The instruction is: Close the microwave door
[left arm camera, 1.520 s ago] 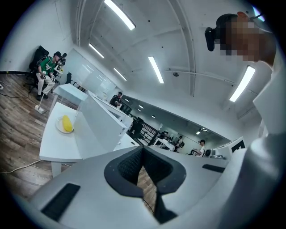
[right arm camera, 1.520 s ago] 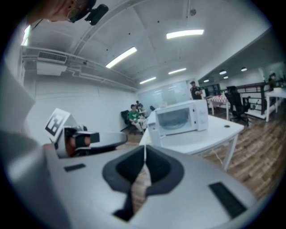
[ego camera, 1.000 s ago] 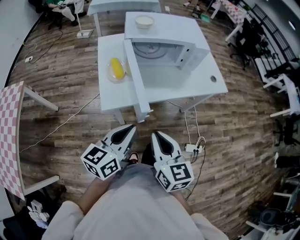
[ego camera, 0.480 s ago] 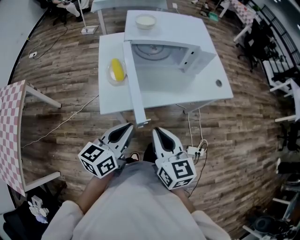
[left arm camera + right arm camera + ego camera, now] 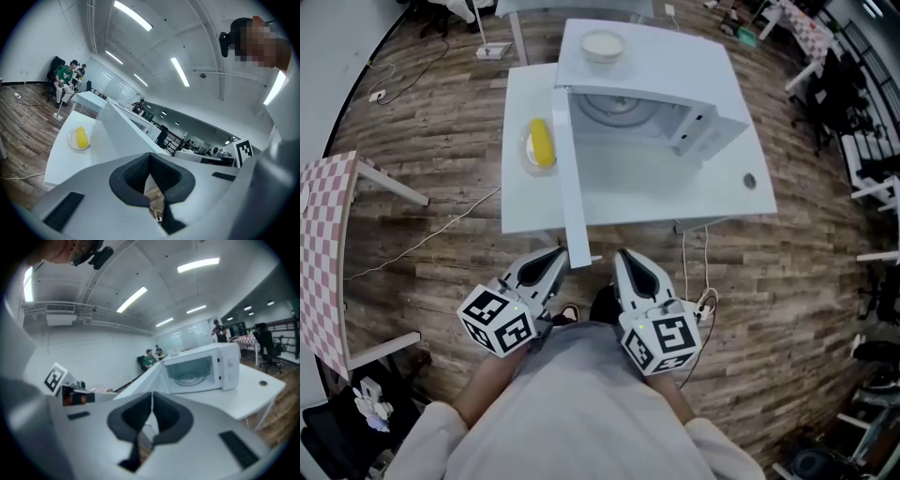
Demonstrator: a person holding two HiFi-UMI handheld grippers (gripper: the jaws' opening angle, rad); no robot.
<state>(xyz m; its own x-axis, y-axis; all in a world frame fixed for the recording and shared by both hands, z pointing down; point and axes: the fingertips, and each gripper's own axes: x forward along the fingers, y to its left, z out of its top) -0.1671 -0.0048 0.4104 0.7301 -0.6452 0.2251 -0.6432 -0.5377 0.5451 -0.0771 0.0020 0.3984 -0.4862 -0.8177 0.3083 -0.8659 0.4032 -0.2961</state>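
The white table (image 5: 712, 187) fills the upper half of your head view and sits closer to you than it did a second ago, so you have walked in on it. On it stands the microwave (image 5: 712, 127), cavity open toward you, with the glass turntable (image 5: 614, 105) showing inside. The microwave door (image 5: 570, 178) is swung fully out on its left-hand hinge and points straight back at you. Its free end has gone from well short of your tools to just beside the tip of the left gripper (image 5: 559, 253), with the right gripper (image 5: 622, 255) a little way off on its other side. That puts the door within reach, though nothing touches it yet. Both tools are clenched on nothing: the left gripper view has the dark pads meeting at the tip with only floor behind them, and the right gripper view shows the same, with the open cavity beyond. My judgement is that closed jaws suit a push, and the left tool is better placed to press the door's outer face and swing it rightward toward the cavity. Mind the plate (image 5: 528, 150) left of the door, which carries what looks like a corn cob (image 5: 542, 142), and the bowl (image 5: 603, 45) on top of the oven. Both sit clear of the door's arc as far as I can judge.
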